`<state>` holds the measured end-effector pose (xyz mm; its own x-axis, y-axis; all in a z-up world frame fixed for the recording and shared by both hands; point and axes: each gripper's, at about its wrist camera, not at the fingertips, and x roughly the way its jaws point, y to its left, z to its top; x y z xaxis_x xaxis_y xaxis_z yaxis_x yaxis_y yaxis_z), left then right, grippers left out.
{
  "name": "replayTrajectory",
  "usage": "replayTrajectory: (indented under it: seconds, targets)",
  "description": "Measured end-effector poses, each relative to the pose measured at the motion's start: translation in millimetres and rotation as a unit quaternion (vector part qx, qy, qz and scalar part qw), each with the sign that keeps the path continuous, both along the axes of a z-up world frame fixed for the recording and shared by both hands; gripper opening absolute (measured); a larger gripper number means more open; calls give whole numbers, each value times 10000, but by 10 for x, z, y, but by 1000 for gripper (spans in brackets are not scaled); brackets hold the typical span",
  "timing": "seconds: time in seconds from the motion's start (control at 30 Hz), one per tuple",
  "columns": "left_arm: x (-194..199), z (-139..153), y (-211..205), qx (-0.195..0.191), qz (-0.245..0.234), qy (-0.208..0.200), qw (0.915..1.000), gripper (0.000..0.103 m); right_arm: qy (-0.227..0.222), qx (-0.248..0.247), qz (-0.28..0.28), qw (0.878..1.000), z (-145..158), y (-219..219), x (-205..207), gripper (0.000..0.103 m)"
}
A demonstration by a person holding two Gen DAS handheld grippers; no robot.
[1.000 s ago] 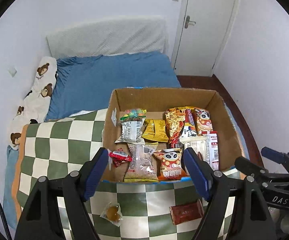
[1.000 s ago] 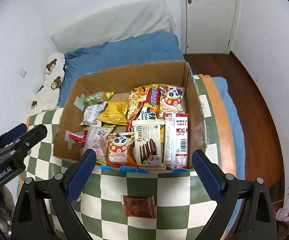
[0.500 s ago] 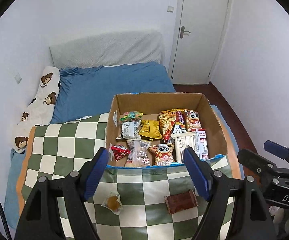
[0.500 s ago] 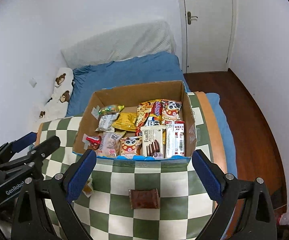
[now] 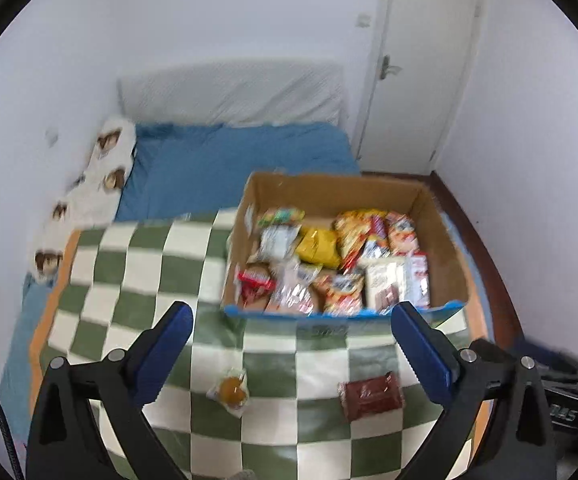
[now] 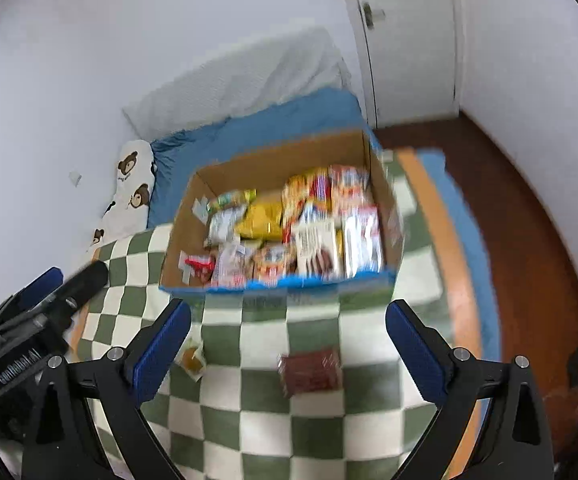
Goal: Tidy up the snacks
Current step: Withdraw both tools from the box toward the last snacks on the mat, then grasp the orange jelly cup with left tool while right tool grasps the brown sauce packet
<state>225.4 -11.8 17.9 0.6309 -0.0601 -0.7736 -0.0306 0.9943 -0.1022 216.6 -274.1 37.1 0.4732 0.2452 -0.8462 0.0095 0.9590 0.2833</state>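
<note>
Jaws of the left gripper [image 5: 291, 332] are opening, spread wide across the bottom of the left wrist frame with nothing between the blue pads. The right gripper [image 6: 288, 328] likewise stands wide apart and empty at the bottom of its own frame. Between the left gripper's fingers, low in the frame, a small clear packet with an orange sweet [image 5: 231, 390] lies on the green-and-white checkered blanket [image 5: 137, 264], and to its right, a dark brown snack packet [image 5: 371, 396] lies flat on the same blanket, apart from it. Above them, at centre right, a cardboard box [image 5: 329, 188] with a blue front edge sits on the blanket, packed with snack packets [image 5: 317, 246]. Beyond it, a blue sheet [image 5: 229, 160] fills the middle, a bear-print pillow [image 5: 101, 184] lies at the left, and a white door [image 5: 421, 60] stands at upper right. Both views are blurred.
</note>
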Motion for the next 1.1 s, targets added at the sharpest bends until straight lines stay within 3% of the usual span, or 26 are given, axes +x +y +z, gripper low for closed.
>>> replayTrajectory:
  seconds: [0.07,0.2,0.3,0.4,0.53,0.63,0.7,0.8,0.9,1.07,1.1]
  targets:
    - [-16,-213,124,17,197,241,9995,102,640,448,-223,9967,-449,-59,20,100]
    - [-69,-734,438,37,654,896,9938,102,1808,1141,-758,9739,-1404,-121,43,100]
    - [-108,-1120,665,132,963,1311,9866,102,2293,886,-936,9648,-1929,-69,91,100]
    - [-125,-1378,807,51,1135,1562,9812,101,2625,794,-1072,9557,-2261,12,163,100]
    - [-114,-1615,917,-28,1306,1807,9748,101,2738,602,-1410,9495,-2452,130,299,100]
    - [-24,-1804,964,-105,1284,1995,9714,101,2602,54,-1325,9564,-2448,347,436,95]
    - [35,-1906,967,-174,1222,2092,9701,101,2480,-500,-833,9639,-2449,614,515,81]
    - [133,-2034,909,-244,1032,2250,9686,101,2325,-1035,34,9671,-2468,959,524,76]
    - [250,-2180,838,-318,847,2489,9643,101,2196,-1574,990,9577,-2495,1241,413,75]
    - [430,-2435,668,-364,402,2841,9573,101,2341,-1820,1586,9418,-2540,1377,298,81]
    - [452,-2478,632,-360,327,2874,9566,92,2381,-1734,1529,9433,-2538,1384,279,82]
